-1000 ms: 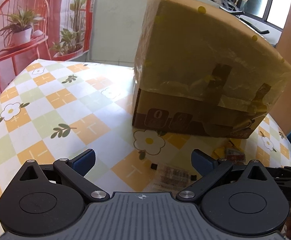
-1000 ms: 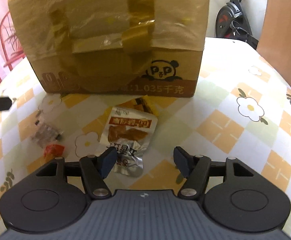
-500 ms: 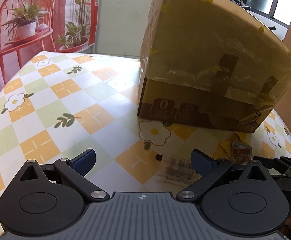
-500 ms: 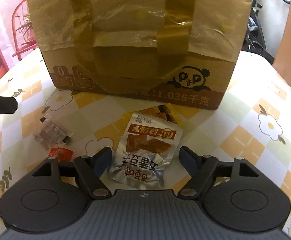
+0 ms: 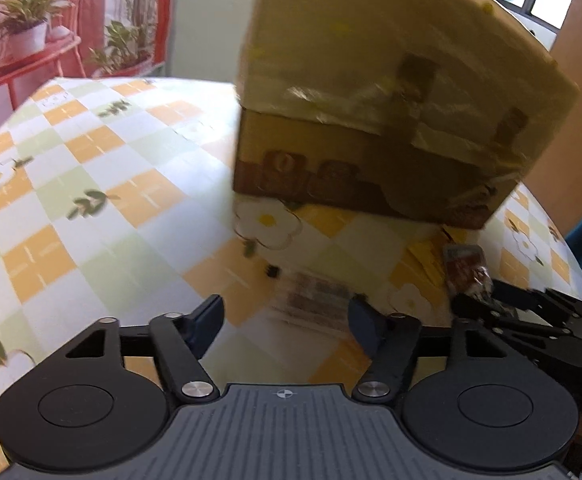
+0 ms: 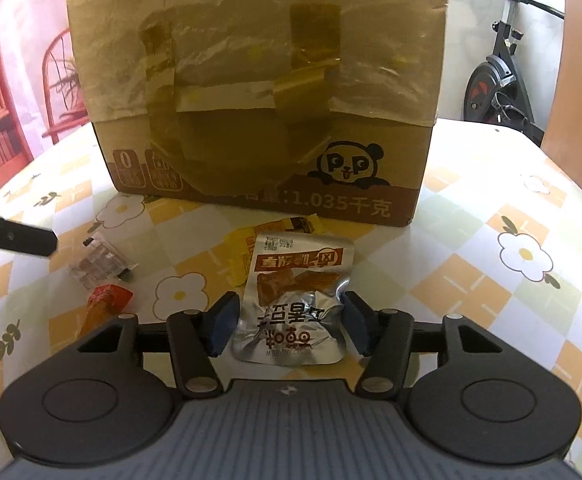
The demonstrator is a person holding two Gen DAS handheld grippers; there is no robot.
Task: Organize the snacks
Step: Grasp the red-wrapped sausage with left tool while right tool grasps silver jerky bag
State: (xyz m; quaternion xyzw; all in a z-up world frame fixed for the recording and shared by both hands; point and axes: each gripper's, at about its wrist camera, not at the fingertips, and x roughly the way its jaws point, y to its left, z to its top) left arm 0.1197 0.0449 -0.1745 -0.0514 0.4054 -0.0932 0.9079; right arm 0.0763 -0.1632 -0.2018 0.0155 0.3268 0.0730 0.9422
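The box [image 6: 259, 92] is matt brown cardboard, its front covered with glossy, wrinkled clear tape and darker brown tape strips. The tablecloth [image 6: 471, 208] looks like smooth, slightly shiny plastic printed with checks and flowers. The silver snack packet [image 6: 295, 300] is crinkled, reflective foil. Beside it lie a clear, glossy plastic packet [image 6: 101, 266], a shiny orange wrapper [image 6: 105, 304] and a yellow wrapper [image 6: 241, 256] of smooth film. The right gripper [image 6: 287, 322] is matt black plastic with bright metal pins and a ribbed grey body; the left gripper [image 5: 287, 322] looks alike.
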